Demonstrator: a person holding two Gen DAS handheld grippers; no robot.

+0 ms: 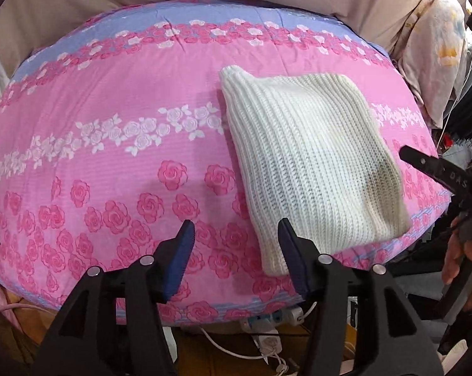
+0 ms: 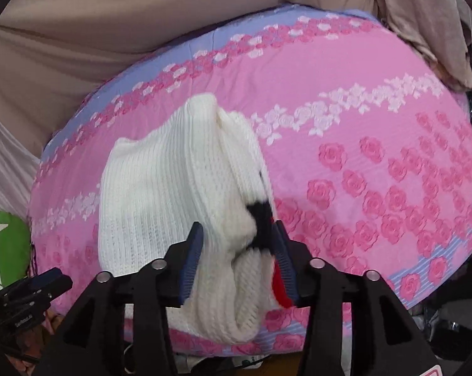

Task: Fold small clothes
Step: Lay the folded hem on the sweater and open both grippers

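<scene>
While the pink rose-print bed cover (image 1: pixel 117 163) fills most of both views, a beige sheet (image 1: pixel 110 6) bunches up along its far edge. Cover has a lavender band at the far side and a white-rose stripe across the middle.

White ribbed knit garment (image 1: pixel 305 163) lies folded into a rough rectangle on the cover, toward the near edge and right of centre in the left wrist view. A dark patch shows through the knit near its right-hand corner. Right wrist view shows the same garment (image 2: pixel 160 188) with one side rolled up into a thick fold, black and red patches on that fold.

Right claw (image 2: pixel 239 260) sits at the near edge of the garment, jaws partly closed with the rolled knit fold bunched between them; both blue pads (image 2: pixel 190 260) press against the fabric, so it has hold of the garment.

Left claw (image 1: pixel 236 257) hangs over the near edge of the bed, jaws wide apart, nothing between them. Its right finger overlaps the garment's near corner in view; contact cannot be told.

Green item (image 2: pixel 4 244) sits off the left side of the bed in the right wrist view. White cable and plugs (image 1: pixel 267 338) lie below the bed edge.
</scene>
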